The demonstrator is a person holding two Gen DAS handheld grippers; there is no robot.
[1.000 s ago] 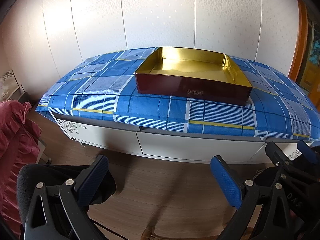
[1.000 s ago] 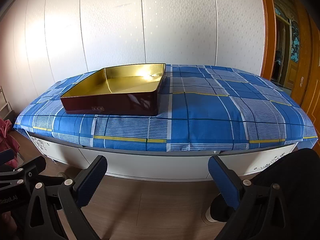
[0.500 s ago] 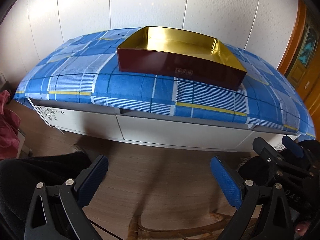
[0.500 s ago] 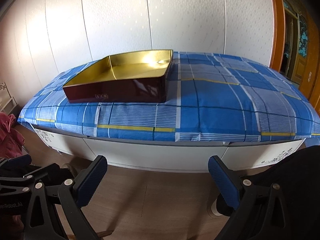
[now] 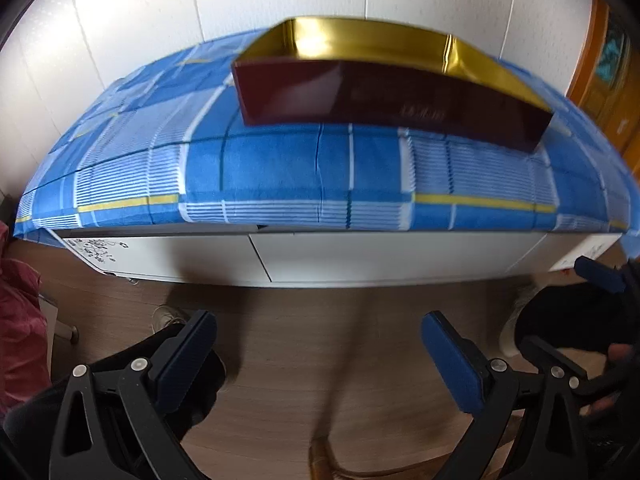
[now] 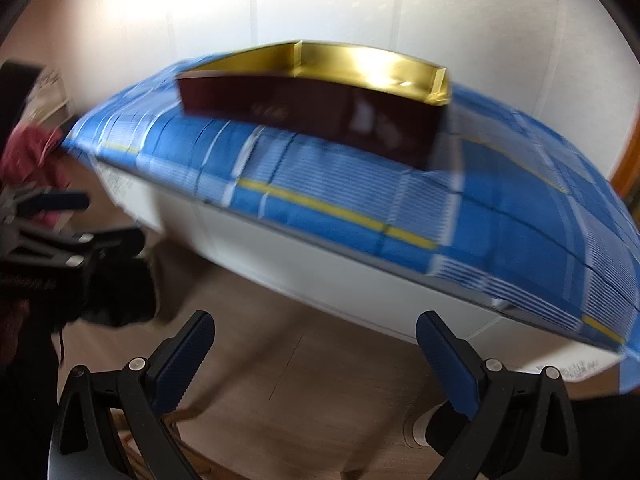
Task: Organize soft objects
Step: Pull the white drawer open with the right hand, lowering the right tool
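Both your tongs are spread wide and carry nothing: the left gripper (image 5: 318,354) and the right gripper (image 6: 316,354) hang over bare wooden floor (image 5: 304,360), short of the low white cabinet (image 5: 360,256). On the cabinet's blue plaid cloth (image 5: 280,168) sits the box (image 5: 384,100), dark red outside and gold inside; the little of its inside that shows from this low angle holds nothing. Its long axis runs left to right along the cabinet, the printed long side facing you, and it stands nearer the far wall than the near edge. The only soft thing in view is the pink-red fabric (image 5: 20,332), bunched low at the far left, beside the cabinet's end; the right wrist view shows it too (image 6: 30,156), blurred. It shows no clear long axis: a crumpled heap, folds running every way. Judgement: it will be light, limp and non-fragile, will sag and trail when lifted, and could snag the cabinet corner. Pinch a thick fold near the top of the heap, deep between the pads, so that several layers are caught. Both views are motion-blurred, so fine detail is uncertain.
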